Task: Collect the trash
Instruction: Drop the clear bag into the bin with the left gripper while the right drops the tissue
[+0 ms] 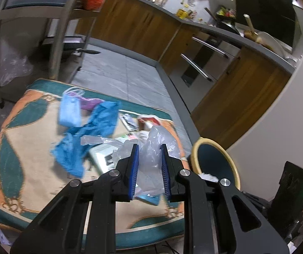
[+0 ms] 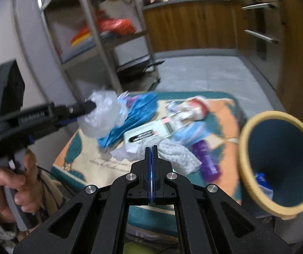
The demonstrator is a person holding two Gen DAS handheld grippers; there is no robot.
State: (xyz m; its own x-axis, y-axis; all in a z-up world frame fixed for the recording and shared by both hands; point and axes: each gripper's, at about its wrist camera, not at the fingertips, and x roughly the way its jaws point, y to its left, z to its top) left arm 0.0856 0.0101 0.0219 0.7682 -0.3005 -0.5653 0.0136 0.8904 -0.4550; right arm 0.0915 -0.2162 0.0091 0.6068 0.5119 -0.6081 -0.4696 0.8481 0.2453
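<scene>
1 clear crumpled plastic bag (image 1: 151,158) | clamped in left gripper (image 1: 149,169)

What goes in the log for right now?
left gripper: holding plastic bag | right gripper: shut, empty | bin: beside rug

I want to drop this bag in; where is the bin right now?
The bin stands off the mat's right edge, on the right of the right wrist view, beside the purple comb.

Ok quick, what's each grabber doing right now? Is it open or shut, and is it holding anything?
Left gripper: closed on a crumpled clear plastic bag, lifted off the rug.
Right gripper: shut; the jaws meet and hold nothing that shows.
</scene>
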